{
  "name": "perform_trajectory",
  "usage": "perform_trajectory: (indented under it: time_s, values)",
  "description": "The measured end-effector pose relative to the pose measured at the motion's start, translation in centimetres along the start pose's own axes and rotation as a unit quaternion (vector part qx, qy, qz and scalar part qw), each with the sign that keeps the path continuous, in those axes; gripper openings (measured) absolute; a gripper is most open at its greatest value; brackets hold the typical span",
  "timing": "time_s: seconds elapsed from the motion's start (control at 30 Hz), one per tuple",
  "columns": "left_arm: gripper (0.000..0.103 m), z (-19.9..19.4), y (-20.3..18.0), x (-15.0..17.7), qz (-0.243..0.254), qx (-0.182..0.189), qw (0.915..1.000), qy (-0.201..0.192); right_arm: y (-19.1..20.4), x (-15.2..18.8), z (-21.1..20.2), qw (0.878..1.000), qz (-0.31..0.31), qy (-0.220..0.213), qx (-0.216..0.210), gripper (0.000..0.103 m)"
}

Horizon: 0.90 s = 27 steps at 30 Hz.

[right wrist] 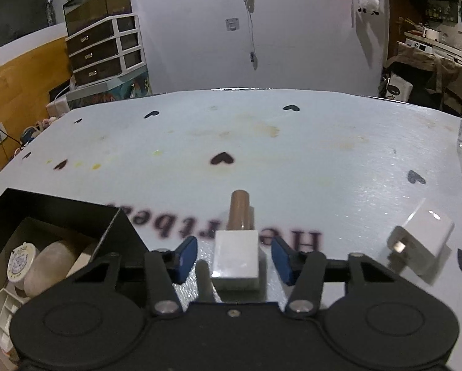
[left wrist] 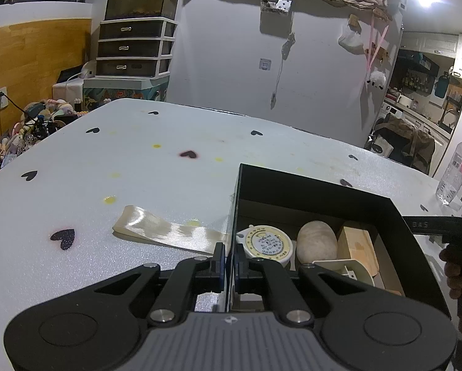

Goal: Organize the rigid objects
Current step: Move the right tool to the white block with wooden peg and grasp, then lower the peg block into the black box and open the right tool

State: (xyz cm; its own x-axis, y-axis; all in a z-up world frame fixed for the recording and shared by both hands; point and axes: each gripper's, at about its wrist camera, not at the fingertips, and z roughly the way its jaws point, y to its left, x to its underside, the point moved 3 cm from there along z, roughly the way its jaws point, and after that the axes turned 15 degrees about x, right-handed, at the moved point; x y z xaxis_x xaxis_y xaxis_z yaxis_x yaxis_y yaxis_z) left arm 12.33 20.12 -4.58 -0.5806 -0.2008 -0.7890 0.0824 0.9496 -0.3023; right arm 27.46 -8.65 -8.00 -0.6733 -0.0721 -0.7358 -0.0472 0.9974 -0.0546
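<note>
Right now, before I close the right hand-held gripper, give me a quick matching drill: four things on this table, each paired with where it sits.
Things:
1. round tape measure
2. white block
3. white charger plug
4. cream ribbon

Places:
A. flat on the table left of the black box
B. inside the black box, beside the stone
C. between the open jaws of the right hand-held gripper
D. on the table right of that gripper

Pairs: 1-B, 2-C, 3-D, 4-A

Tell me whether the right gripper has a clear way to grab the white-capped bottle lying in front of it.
Probably yes. The right gripper is open, its blue fingers either side of the bottle's white cap, apart from it. Nothing lies between; the black box and white charger sit off to the sides.
</note>
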Motion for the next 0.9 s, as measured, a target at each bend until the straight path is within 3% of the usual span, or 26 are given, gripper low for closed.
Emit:
perform_trajectory:
  time_s: [0.13,0.3,0.43,0.63,0.77,0.9]
  values:
    - [0.005,0.0,0.0,0.0,0.000,0.000,1.0000,0.000,0.3,0.1,0.3,1.000,-0.005,-0.010,0.018,0.033]
    - [0.005,0.0,0.0,0.1,0.000,0.000,1.0000,0.000,-0.2,0.1,-0.2,1.000,-0.001,-0.008,0.025,0.032]
    - [0.005,0.0,0.0,-0.1,0.000,0.000,1.0000,0.000,-1.4,-0.7,-2.4,0.998,0.038,-0.040,0.019,0.032]
    - [0.005,0.0,0.0,-0.1,0.000,-0.001,1.0000,-0.001,0.1,-2.2,-8.0,0.994,0.039,-0.084,-0.053,0.032]
    - [0.005,0.0,0.0,0.0,0.000,-0.001,1.0000,-0.001,2.9,-2.2,-9.9,0.991,0.015,-0.071,-0.110,0.032]
    - [0.005,0.0,0.1,-0.1,0.001,0.000,1.0000,-0.001,6.2,-1.7,-10.4,0.987,-0.006,-0.029,-0.155,0.032]
